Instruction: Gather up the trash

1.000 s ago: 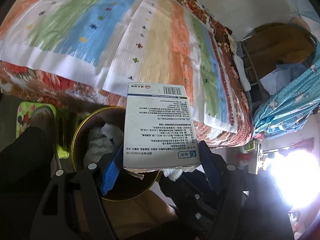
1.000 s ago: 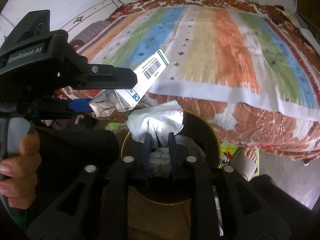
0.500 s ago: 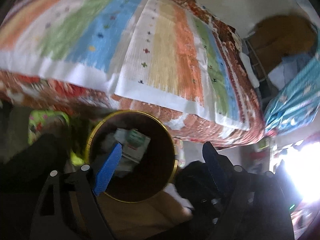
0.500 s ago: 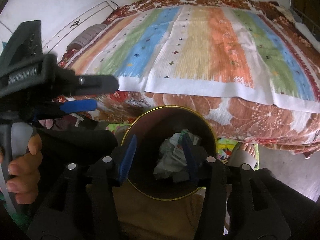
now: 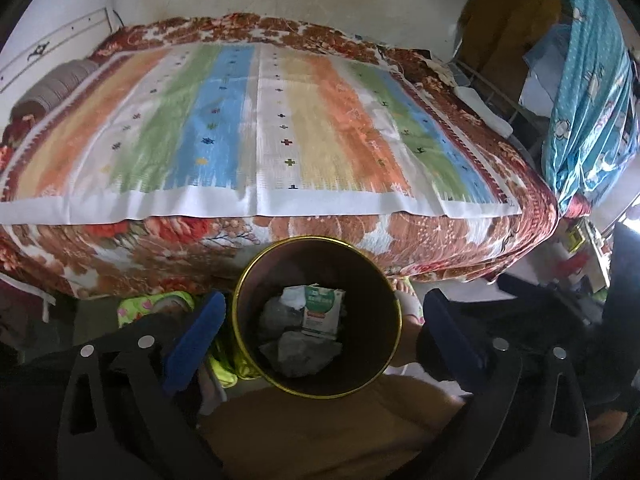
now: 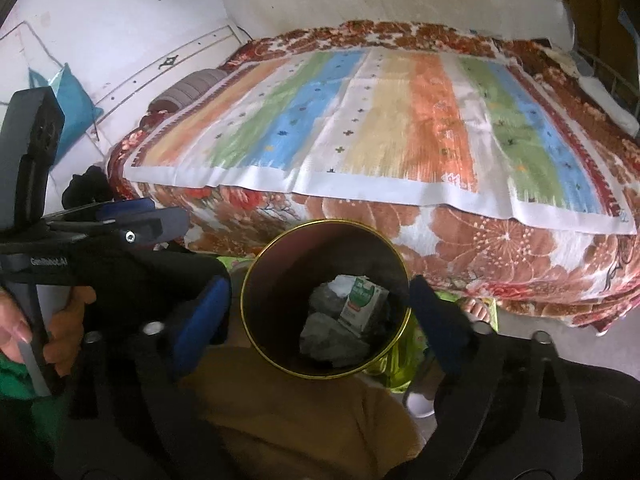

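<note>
A round gold-rimmed waste bin (image 5: 394,300) (image 6: 404,280) stands on the floor below the bed's edge. Inside lie a green and white medicine box (image 5: 322,312) (image 6: 362,304) and crumpled tissues (image 5: 298,350) (image 6: 328,338). My left gripper (image 5: 316,332) is open and empty, its blue-padded fingers either side of the bin's mouth. My right gripper (image 6: 320,318) is open and empty, also above the bin. The left gripper's fingers (image 6: 132,220) show from the side at the left of the right wrist view.
A bed with a striped cloth (image 5: 260,132) over a floral blanket (image 5: 460,240) fills the far side. A rolled grey item (image 5: 52,84) lies at its left end. Blue patterned fabric (image 5: 592,100) and clutter stand at the right. A bare foot (image 6: 476,308) is beside the bin.
My left gripper let go of the medicine box and my right gripper let go of the white tissue; both now lie in the bin. Both grippers opened and drew back.
</note>
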`<state>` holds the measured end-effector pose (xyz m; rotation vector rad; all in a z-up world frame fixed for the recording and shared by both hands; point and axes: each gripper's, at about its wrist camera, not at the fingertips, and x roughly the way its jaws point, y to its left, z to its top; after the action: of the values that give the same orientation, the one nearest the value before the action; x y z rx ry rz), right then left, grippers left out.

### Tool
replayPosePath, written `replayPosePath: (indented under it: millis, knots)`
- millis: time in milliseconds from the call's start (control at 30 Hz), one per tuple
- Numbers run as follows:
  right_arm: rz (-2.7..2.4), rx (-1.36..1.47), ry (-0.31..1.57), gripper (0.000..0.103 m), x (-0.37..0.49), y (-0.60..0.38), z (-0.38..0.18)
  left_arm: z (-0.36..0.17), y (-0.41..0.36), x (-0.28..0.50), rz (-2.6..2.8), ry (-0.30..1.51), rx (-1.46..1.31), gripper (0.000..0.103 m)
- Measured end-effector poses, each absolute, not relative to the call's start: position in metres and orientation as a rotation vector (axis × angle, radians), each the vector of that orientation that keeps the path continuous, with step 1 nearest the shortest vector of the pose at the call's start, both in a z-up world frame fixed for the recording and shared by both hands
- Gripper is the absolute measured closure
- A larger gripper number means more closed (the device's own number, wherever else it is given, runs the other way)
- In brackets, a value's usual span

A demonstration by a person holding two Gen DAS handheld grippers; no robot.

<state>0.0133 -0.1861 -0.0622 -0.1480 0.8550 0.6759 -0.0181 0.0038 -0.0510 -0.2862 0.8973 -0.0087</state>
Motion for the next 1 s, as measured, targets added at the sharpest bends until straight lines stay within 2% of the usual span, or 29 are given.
replayPosePath:
  millis: [1000]
  knots:
    - [0.738,-0.148,0.836,0.009,-0.002,-0.180,-0.066,-0.054,-0.002,-0.034,-0.002,0.901,-0.266,0.006]
